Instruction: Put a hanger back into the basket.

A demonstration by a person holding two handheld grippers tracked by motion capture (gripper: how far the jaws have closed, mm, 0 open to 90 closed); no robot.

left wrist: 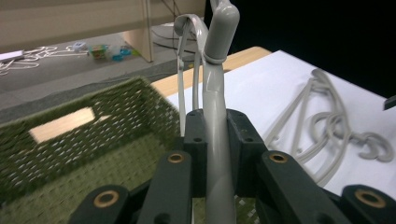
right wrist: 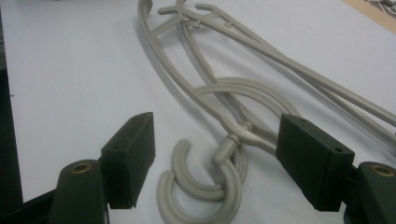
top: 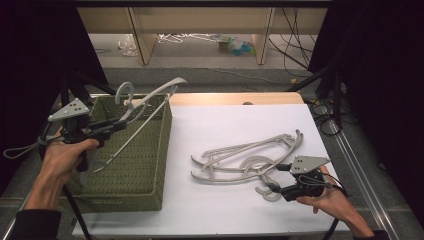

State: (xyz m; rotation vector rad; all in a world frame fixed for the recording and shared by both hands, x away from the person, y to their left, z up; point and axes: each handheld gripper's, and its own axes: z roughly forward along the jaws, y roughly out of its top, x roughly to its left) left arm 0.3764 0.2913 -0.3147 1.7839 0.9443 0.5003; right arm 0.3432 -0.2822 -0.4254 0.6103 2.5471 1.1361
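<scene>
two black jaws of the left gripper point(left wrist: 217, 154) are clamped on the neck of a grey plastic hanger point(top: 145, 107), just below its hook. from that grip the hanger rises and leans away: in the high view the hook point(top: 124, 92) sits above the far rim of the green woven basket point(top: 150, 165), one shoulder reaches up and to the right past the rim, and the other slants down into the basket with its tip close to the floor of it. the long axis thus runs on a slant from low and near to high and far.

the right gripper point(right wrist: 217, 161) has its jaws wide apart, low over the white table point(top: 220, 125), straddling the stacked hooks point(right wrist: 205, 179) of the pile of hangers point(top: 250, 157) lying flat there. those hangers lie with their long axes roughly from the person's left to right, hooks turned toward the right hand point(top: 330, 200).

judging by their thin moulded bars, the hangers look light and stiff, with some spring and a smooth surface that may slip or pivot in a narrow grip. the neck beneath the hook, where the bar thickens, seems the soundest place to hold. the pile looks interlocked, so lifting one may drag its neighbours along.
</scene>
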